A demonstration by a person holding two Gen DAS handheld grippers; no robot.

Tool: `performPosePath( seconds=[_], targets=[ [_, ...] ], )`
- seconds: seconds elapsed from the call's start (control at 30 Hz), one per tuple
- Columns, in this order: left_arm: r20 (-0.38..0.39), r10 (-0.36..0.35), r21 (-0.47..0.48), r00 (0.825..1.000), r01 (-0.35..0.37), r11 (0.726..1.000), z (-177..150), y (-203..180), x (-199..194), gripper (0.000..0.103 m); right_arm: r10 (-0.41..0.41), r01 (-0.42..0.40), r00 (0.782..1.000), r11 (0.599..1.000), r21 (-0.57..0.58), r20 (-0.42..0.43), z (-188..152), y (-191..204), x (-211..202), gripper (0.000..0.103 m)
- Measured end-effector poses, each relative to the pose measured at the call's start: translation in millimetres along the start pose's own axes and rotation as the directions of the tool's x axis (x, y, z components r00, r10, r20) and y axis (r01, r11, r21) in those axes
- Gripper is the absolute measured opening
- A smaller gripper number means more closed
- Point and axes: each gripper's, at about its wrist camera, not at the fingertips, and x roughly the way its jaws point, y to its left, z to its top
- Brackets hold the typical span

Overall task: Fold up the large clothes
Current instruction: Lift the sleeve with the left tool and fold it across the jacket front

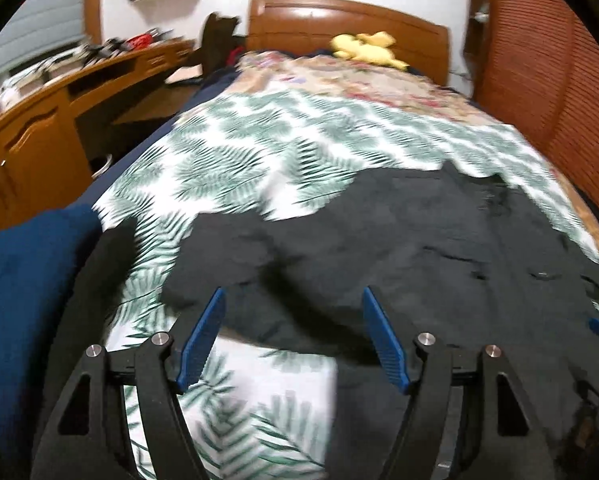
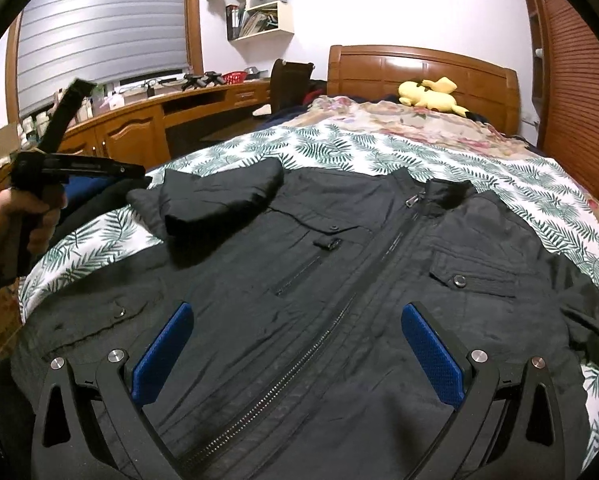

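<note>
Both tongs stand wide open and empty: the left tongs (image 1: 291, 336) over the black jacket (image 2: 339, 280)'s edge, the right tongs (image 2: 295, 356) above its zipper. The jacket lies spread front-up on the bed (image 2: 539, 192), one sleeve (image 2: 219, 196) folded across its chest, likely the first fold.

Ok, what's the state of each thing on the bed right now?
Black jacket: spread front-up, zipped.
Jacket sleeve: folded in across the chest.
Chest pocket flap: snapped shut.
Left gripper: fingers open, nothing between them.
Right gripper: fingers open, above the jacket.
Yellow plush toy: lying by the headboard.
</note>
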Motion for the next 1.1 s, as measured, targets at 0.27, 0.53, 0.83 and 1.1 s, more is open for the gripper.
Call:
performPosePath(
  seconds=[0.27, 0.53, 0.83, 1.1],
  targets=[
    [-0.099, 0.059, -0.074, 0.993, -0.067, 0.995, -17, 38, 55, 0.071, 0.007, -0.007, 0.999, 1.000, -0.005, -0.038, 0, -5, 11, 0.103],
    [-0.157, -0.018, -0.155, 0.987, -0.006, 0.988, -20, 56, 88, 0.024, 0.011, -0.012, 0.999, 1.000, -0.015, -0.050, -1, -2, 11, 0.103],
    [0.037, 0.007, 0.004, 0.999, -0.008, 1.000, 23, -5, 14, 0.008, 0.014, -0.015, 0.999, 1.000, -0.010, -0.040, -2, -4, -2, 0.103],
    [0.166, -0.123, 0.185, 0.978, 0.092, 0.978, 47, -96, -73, 0.007, -0.034, 0.034, 0.999, 0.999, -0.008, -0.012, -9, -11, -42, 0.103]
  ],
)
